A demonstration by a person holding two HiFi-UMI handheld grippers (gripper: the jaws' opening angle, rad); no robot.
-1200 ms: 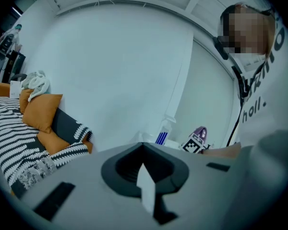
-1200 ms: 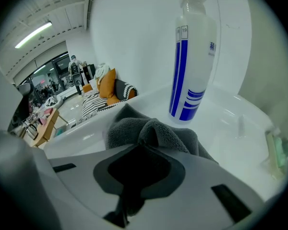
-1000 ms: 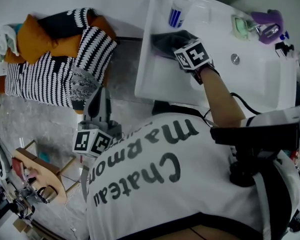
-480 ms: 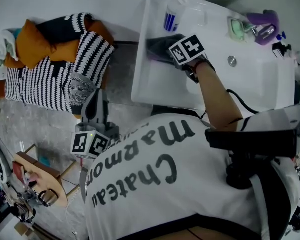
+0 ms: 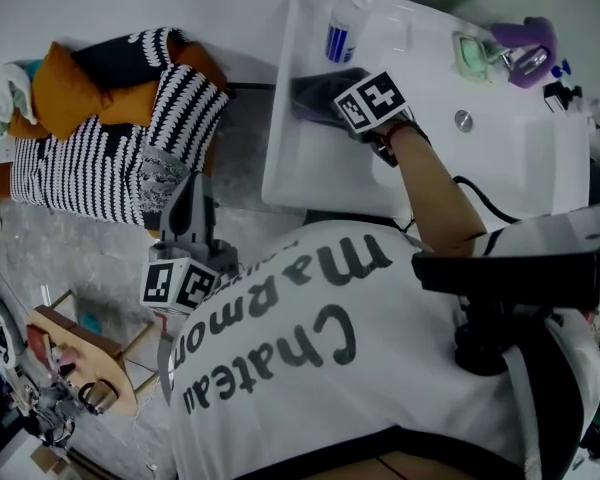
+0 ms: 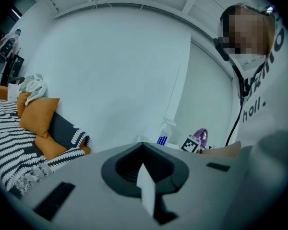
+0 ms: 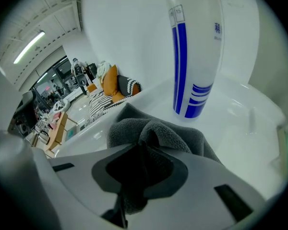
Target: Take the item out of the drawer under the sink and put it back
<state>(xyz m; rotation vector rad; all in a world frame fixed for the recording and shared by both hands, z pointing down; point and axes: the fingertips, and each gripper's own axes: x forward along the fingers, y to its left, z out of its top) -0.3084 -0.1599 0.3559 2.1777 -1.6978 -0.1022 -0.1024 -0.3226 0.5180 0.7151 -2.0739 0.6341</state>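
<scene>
A dark grey cloth (image 5: 313, 92) lies bunched on the left end of the white sink top (image 5: 310, 168), just in front of a white bottle with blue stripes (image 5: 342, 38). My right gripper (image 5: 335, 108) points down onto the cloth. In the right gripper view a raised fold of the cloth (image 7: 177, 138) runs in between the jaws of my right gripper (image 7: 134, 152). The jaws have just been opening a little, with the fold still caught between them. The bottle (image 7: 197, 47) stands close behind. My left gripper (image 5: 192, 208) hangs beside my body over the floor, jaws together and holding nothing.
The basin with its drain (image 5: 464, 120) lies right of the cloth. A green soap dish (image 5: 477, 53) and a purple object (image 5: 525, 46) sit at the far rim. Striped and orange cushions (image 5: 100, 138) lie on the floor at left, a wooden stool (image 5: 80, 353) nearer.
The head view has shifted slightly. Both grippers keep their places, and the cloth stays on the sink top under the right gripper.
</scene>
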